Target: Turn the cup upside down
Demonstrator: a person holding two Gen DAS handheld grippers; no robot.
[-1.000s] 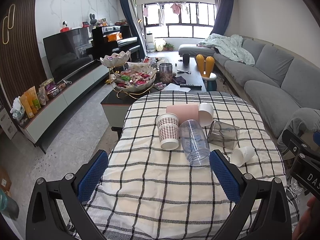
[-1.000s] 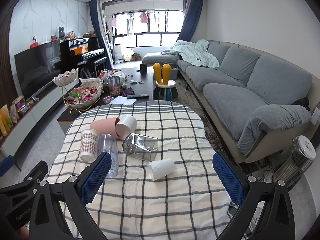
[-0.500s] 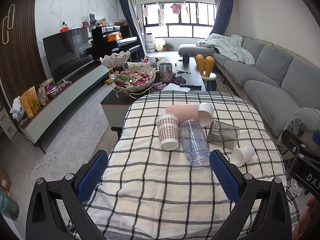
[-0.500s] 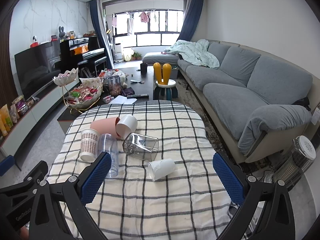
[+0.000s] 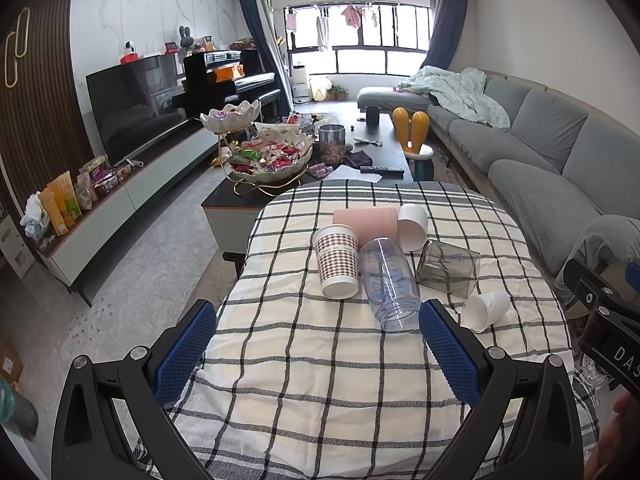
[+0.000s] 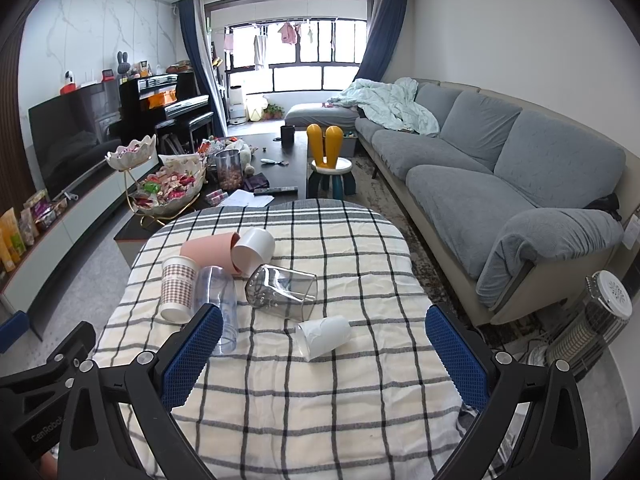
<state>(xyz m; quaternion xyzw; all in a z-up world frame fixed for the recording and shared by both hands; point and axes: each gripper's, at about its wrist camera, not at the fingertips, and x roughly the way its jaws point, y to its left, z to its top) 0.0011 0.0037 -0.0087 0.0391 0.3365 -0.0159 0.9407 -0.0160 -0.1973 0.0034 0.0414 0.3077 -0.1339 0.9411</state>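
We see six cups lying on their sides on the checked-cloth counter (image 5: 320, 380), none flipped yet. Left gripper (image 5: 316, 344) fingers spread wide, holding nothing, hovering at the near edge. Right gripper (image 6: 324, 352) same: fingers wide, nothing between them.

Cluster left of centre: houndstooth paper cup (image 5: 337, 261), touching a clear plastic tumbler (image 5: 387, 282); behind them a pink cup (image 5: 366, 222) and a white cup (image 5: 412, 222), mouths touching or nearly so. Smoky grey square glass (image 6: 282, 290) lies just beside that group. Small white paper cup (image 6: 325, 337) sits apart, nearest the right gripper, mouth facing left in the right view.

Step as we judge it: pre-grasp, still choosing a target. Which cup the task means we cannot tell; the small white paper cup looks the easiest reach for the right side.

Next move calls for lowering the fingers around the cup body across its width, a light squeeze since thin paper crushes, then lifting, rotating mouth-down and setting it on bare cloth away from the cluster.
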